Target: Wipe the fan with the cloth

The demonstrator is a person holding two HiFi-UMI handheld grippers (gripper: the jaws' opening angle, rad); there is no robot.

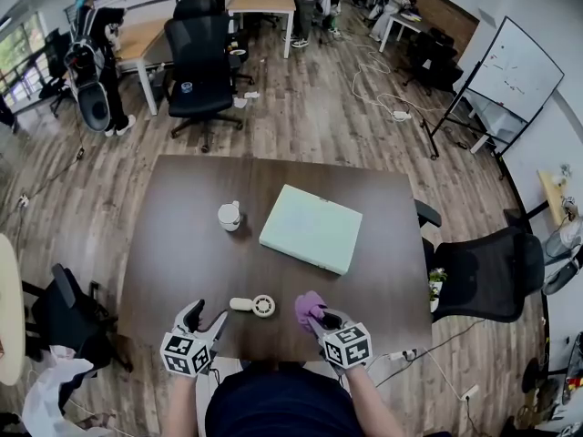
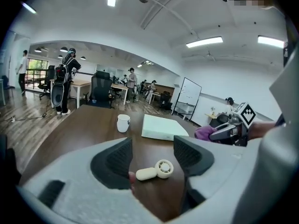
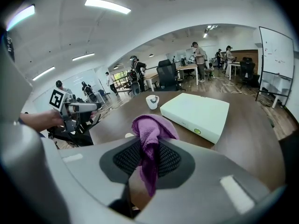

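While the right gripper (image 1: pixel 321 318) has its jaws clamped tight on a bunched-up purple microfibre cloth (image 3: pixel 148 135), the left gripper (image 1: pixel 207 317) is holding nothing at all, so that's basically the situation. In the right gripper view the cloth is pinched right between the two ribbed black pads, with a puffy wad sticking out past the tips and a thin tail hanging back down toward the hand. The left one sits with its jaws roughly half open, and in its own view you just look through the gap at the dark brown wooden table (image 1: pixel 173 244). The small cream-white handheld fan (image 1: pixel 255 305) lies flat on that table just ahead of the left gripper's tips and a bit to their right, not touching either jaw. Its round head is on the side nearer the right gripper and the stubby handle on the side nearer the left one. From the right gripper it's off to the left, near the cloth but apart from it. Further out past both grippers there's a white ceramic mug (image 1: pixel 230 215) sitting upright, and right of that, straight ahead of the right gripper, a flat pale green rectangular box (image 1: pixel 311 228). Both grippers hang at the table's near edge, well apart from each other.
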